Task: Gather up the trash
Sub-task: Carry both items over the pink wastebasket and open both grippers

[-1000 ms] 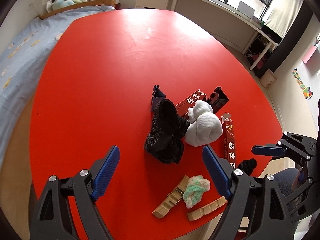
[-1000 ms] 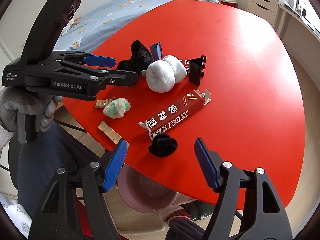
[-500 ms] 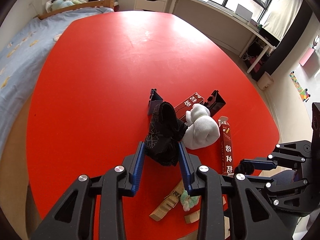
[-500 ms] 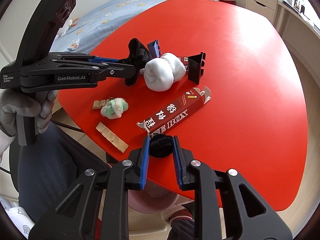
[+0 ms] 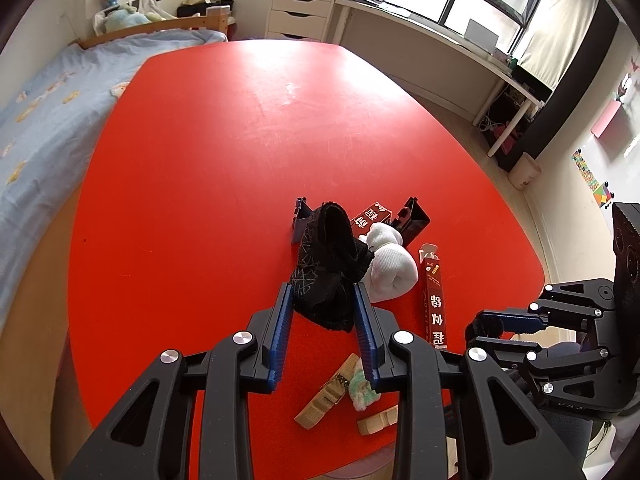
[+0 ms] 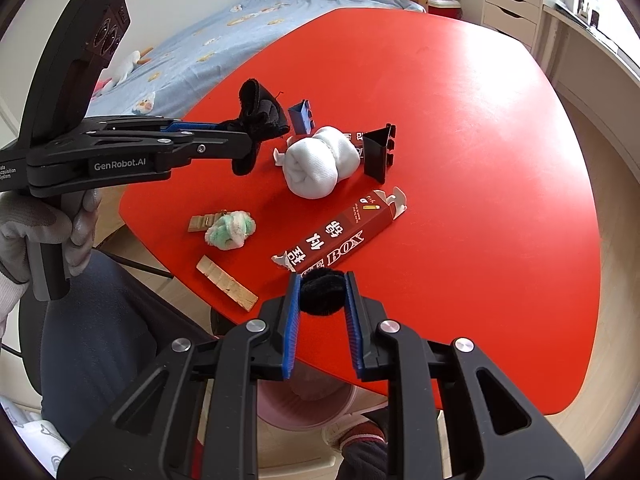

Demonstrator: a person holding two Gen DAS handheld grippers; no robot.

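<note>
Left gripper (image 5: 323,300) has just closed its fingers on the black sock (image 5: 326,264), its long axis running away up the red bench (image 5: 240,140), its near end hidden between the pads. Right gripper (image 6: 322,294) has just closed on the black pom-pom (image 6: 322,292) at the bench's near edge, hiding the end of the red box (image 6: 344,232).

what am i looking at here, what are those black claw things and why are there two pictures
No robot here: a person holds a hand-operated claw in each hand, and each picture comes from a camera on one claw, looking along its fingers. The left claw has just closed on a black sock. The right claw has just closed on a small black fuzzy ball. Both lie on a red table, along with a rolled white sock, a dark red carton, a green-white fluffy wad and wooden pieces. A pink bin waits below the table edge.
</note>
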